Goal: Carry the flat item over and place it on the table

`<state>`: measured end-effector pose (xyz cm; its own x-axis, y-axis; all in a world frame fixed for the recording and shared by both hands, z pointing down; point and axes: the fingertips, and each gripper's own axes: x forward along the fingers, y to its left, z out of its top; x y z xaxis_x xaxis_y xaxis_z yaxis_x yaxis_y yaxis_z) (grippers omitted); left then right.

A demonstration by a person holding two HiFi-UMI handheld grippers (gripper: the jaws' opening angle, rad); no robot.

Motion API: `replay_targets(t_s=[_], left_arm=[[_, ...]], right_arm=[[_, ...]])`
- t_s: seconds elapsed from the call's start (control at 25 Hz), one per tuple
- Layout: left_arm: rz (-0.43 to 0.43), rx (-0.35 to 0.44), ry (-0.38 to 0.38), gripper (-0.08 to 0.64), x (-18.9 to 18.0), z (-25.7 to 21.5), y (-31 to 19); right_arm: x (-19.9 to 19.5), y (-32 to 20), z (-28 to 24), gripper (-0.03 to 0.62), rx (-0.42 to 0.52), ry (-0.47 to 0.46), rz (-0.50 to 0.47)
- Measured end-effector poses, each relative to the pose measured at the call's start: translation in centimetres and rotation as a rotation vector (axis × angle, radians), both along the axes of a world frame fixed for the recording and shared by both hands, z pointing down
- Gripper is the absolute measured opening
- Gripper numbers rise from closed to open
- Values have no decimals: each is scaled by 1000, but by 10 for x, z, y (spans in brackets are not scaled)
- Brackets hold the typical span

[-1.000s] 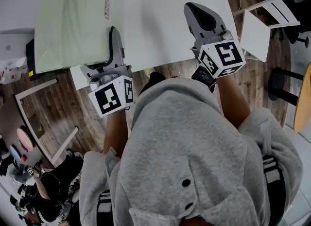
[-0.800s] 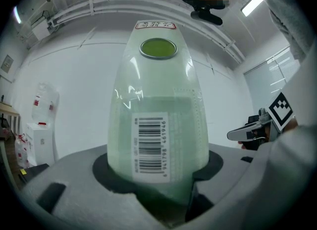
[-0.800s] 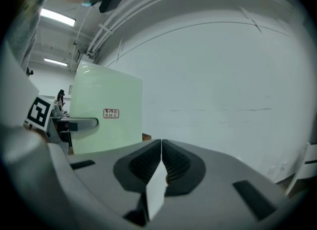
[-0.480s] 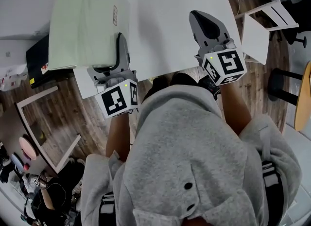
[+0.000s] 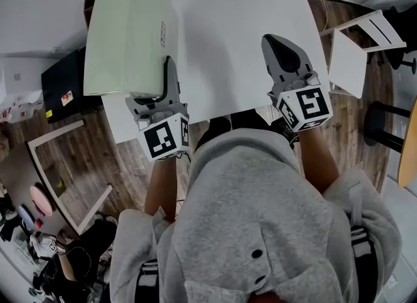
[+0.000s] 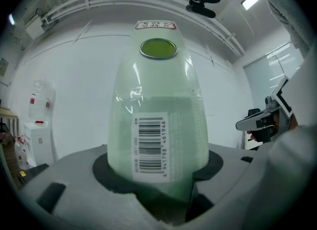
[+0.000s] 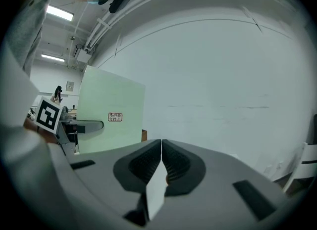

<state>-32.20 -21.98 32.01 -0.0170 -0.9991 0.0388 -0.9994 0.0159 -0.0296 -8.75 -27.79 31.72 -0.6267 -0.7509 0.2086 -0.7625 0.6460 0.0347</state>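
Gripping wrapped green item (image 6: 158, 125), white sheet (image 7: 155, 190)

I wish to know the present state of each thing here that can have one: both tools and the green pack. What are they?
left tool: jaws closed on the green flat pack.
green flat pack: in shiny wrap, gripped at its near end, carried by the left side of the white table.
right tool: jaws together, nothing between them, above the white table's near edge.
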Motion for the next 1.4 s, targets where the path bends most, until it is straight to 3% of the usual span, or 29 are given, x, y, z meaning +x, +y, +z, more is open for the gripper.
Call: replay_targets(t_s=[0.64,1.4], left_arm=[[-68,-47,29,288,-6,28,-50],[-101,-103,12,288,-16,71,-101]], right_arm=[[18,-54,10,28,-31,-29,6],[6,-100,48,28,-112,-14,-5]])
